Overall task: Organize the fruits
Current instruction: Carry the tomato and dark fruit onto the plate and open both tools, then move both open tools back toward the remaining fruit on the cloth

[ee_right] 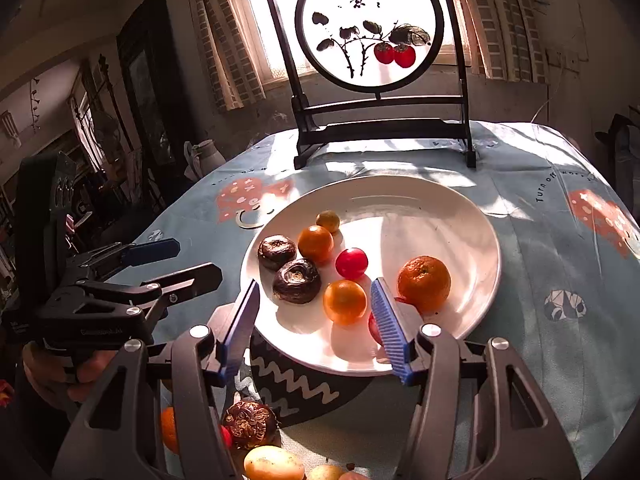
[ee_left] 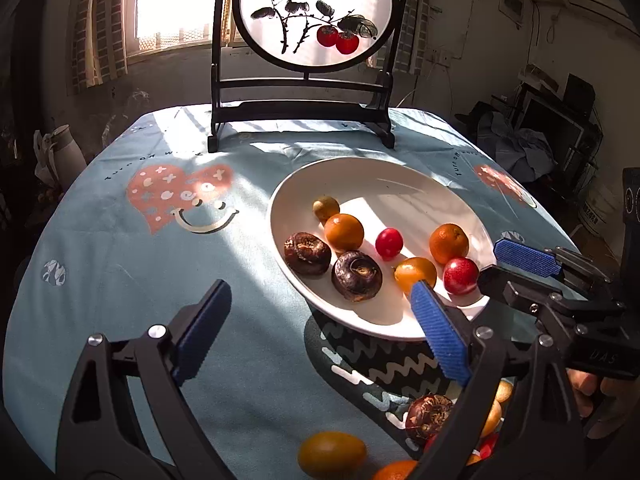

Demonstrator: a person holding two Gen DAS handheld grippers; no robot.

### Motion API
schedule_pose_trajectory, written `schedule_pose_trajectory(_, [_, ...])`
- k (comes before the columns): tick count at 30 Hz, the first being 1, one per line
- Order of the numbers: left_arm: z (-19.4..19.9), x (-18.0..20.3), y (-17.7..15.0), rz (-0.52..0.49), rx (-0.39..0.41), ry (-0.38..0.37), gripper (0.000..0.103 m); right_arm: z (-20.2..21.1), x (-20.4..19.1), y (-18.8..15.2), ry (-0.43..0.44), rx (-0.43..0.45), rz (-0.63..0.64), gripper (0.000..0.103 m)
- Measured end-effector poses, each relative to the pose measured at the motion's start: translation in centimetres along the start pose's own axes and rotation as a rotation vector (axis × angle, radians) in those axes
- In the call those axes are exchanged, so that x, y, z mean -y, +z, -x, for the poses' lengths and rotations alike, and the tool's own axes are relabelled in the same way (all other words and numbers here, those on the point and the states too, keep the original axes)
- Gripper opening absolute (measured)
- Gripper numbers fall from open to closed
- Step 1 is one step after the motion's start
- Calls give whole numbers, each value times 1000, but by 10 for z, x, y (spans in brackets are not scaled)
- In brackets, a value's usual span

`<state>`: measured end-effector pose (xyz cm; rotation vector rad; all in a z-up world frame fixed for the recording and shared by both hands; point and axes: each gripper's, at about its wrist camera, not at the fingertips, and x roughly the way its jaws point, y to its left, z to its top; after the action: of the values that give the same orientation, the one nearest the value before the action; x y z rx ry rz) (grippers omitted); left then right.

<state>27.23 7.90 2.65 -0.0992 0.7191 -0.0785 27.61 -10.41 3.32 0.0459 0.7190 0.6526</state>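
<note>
A white plate (ee_left: 372,184) (ee_right: 452,216) on the blue patterned cloth holds two dark water chestnuts (ee_left: 307,253) (ee_left: 356,276), two oranges (ee_left: 344,232) (ee_left: 448,243), a yellow-orange fruit (ee_left: 415,274), two red fruits (ee_left: 389,243) (ee_left: 460,276) and a small greenish one (ee_left: 326,208). My left gripper (ee_left: 320,320) (ee_right: 176,262) is open over the cloth left of the plate, nothing between its pads. My right gripper (ee_right: 316,312) (ee_left: 508,268) is open at the plate's near rim; a red fruit (ee_right: 374,326) is half hidden behind its right finger.
Loose fruit lies on the cloth close below the grippers: a water chestnut (ee_left: 430,416) (ee_right: 250,424), a yellow fruit (ee_left: 332,454) (ee_right: 274,464) and others. A round painted screen (ee_left: 316,12) on a black stand occupies the table's back edge. A white jug (ee_left: 68,148) stands beyond the left edge.
</note>
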Motion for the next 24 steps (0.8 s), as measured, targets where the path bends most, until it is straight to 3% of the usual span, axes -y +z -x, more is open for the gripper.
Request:
schedule_pose_trajectory(8, [24, -1, -33, -25, 0, -16, 94, 20, -11, -24, 10, -20, 47, 59])
schedule_pose_trajectory(13, [32, -10, -51, -22, -2, 15, 96, 28, -6, -44, 81, -89, 29, 59])
schedule_pose_trajectory(20, [39, -17, -59, 7, 6, 7, 96, 30, 5, -71, 76, -186, 7, 59])
schedule_pose_trajectory(24, [38, -19, -59, 14, 0, 5, 96, 29, 13, -80, 68, -225, -14, 51])
